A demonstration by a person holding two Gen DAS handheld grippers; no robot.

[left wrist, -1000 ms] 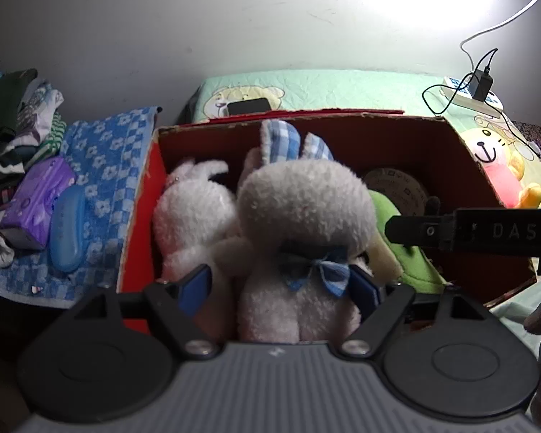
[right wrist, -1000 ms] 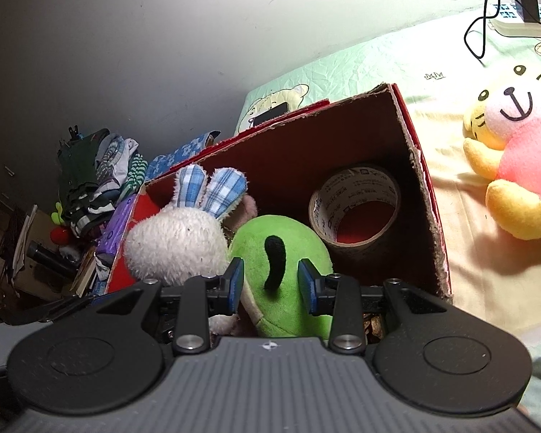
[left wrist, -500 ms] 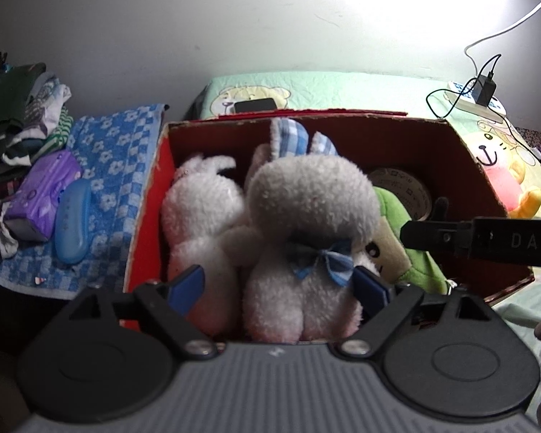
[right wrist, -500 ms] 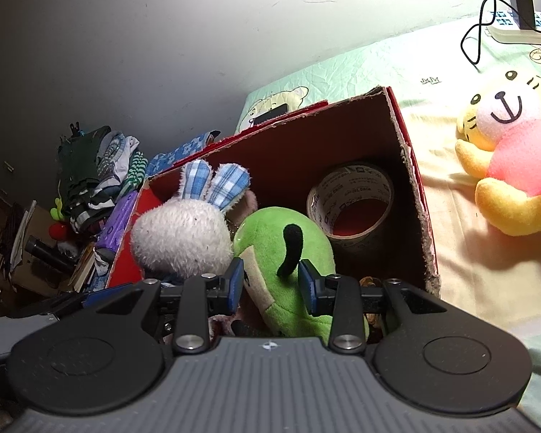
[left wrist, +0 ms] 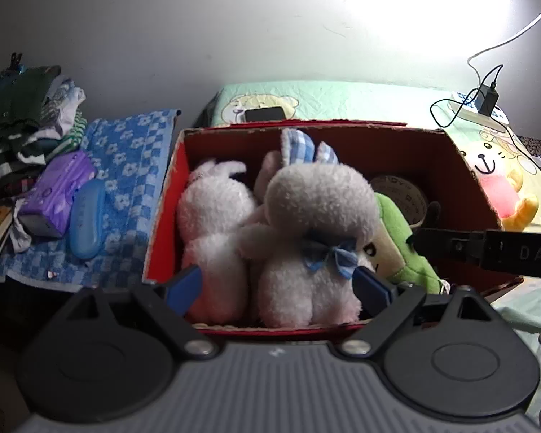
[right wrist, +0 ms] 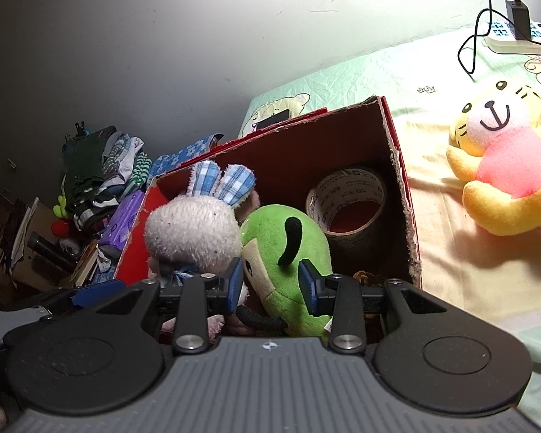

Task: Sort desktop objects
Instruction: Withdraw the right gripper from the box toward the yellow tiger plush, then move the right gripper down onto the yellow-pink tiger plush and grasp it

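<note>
Packed into the open red cardboard box (left wrist: 162, 213): a fluffy white plush rabbit with blue-checked ears and a blue bow (left wrist: 317, 231) at the middle, a second white plush toy (left wrist: 212, 223) against the box's left wall, a green plush toy with a black stripe (right wrist: 288, 249) just right of the rabbit, and a roll of printed packing tape (right wrist: 346, 202) standing in the box's far right corner. Left hand-held gripper (left wrist: 277, 285) spread wide at the box's near rim, blue pads flanking both white toys without touching. Right hand-held gripper (right wrist: 270, 285) pinching the green plush toy's lower body, pads against the fabric. Outside the box, to its right on the bedsheet (right wrist: 447, 252), a yellow plush bear with pink belly (right wrist: 505, 166). Beyond the box's left wall, a purple packet (left wrist: 54, 191) and a blue oval case (left wrist: 86, 216) on blue flowered cloth (left wrist: 126, 166).
</note>
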